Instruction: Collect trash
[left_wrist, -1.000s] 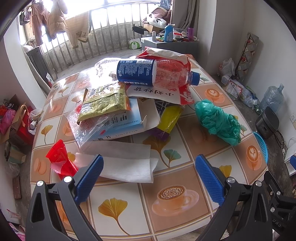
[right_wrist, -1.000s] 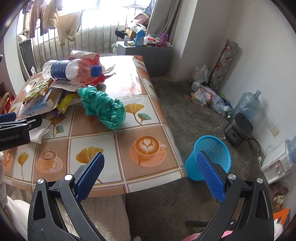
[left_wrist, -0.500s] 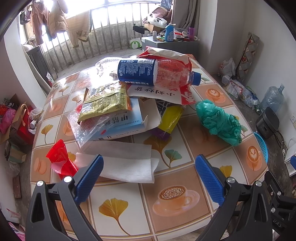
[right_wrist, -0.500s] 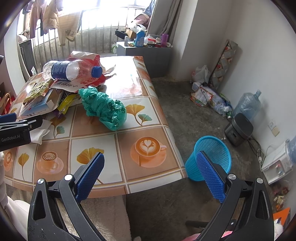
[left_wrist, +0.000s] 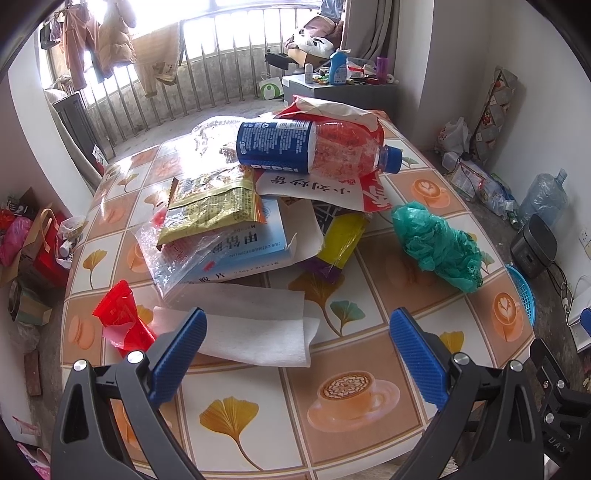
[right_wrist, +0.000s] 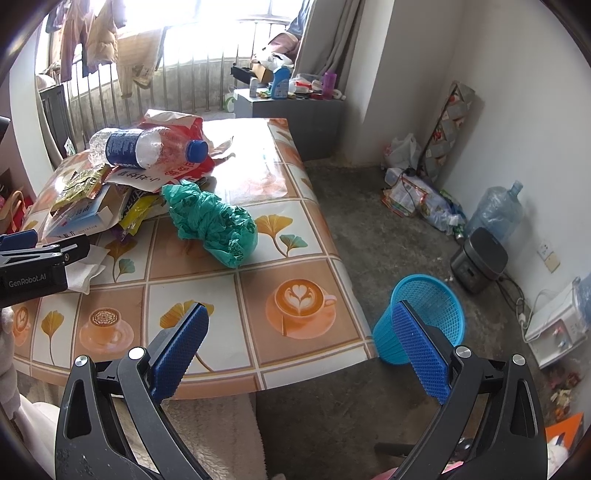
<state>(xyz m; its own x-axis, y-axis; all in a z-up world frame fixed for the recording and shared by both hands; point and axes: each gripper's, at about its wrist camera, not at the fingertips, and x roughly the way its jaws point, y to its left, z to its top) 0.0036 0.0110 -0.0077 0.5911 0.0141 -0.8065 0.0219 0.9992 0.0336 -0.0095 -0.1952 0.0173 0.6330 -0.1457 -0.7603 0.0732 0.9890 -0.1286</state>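
Two tools, both spread wide with nothing between the jaws: left tool (left_wrist: 297, 350) low centre of the left wrist view, over the near edge of the worktop (left_wrist: 354, 417); right tool (right_wrist: 299, 345) low centre of the right wrist view, over the worktop's near right corner and floor.

Trash sits in one pile mid-frame on the worktop. Count: one bottle (left_wrist: 314, 147), one red-and-white bag (left_wrist: 332, 184) under it, one yellow-green packet (left_wrist: 214, 203), one clear plastic bag (left_wrist: 173, 254), one blue-white box (left_wrist: 243, 247), one yellow wrapper (left_wrist: 341, 236), one red wrapper (left_wrist: 122, 321) at lower left, one white tissue (left_wrist: 255, 325), one green bag (left_wrist: 439, 247) to the right, apart from the pile.

Bottle lies on its side on top of the pile, long axis running left-right across the frame, blue cap pointing right. Yellow wrapper's long axis runs diagonally, upper right to lower left. Tissue lies flat, long axis left-right, just ahead of the left tool's left pad.

One blue basket (right_wrist: 424, 314) stands on the floor at lower right of the right wrist view, beside the worktop's corner, partly behind the right tool's right finger.
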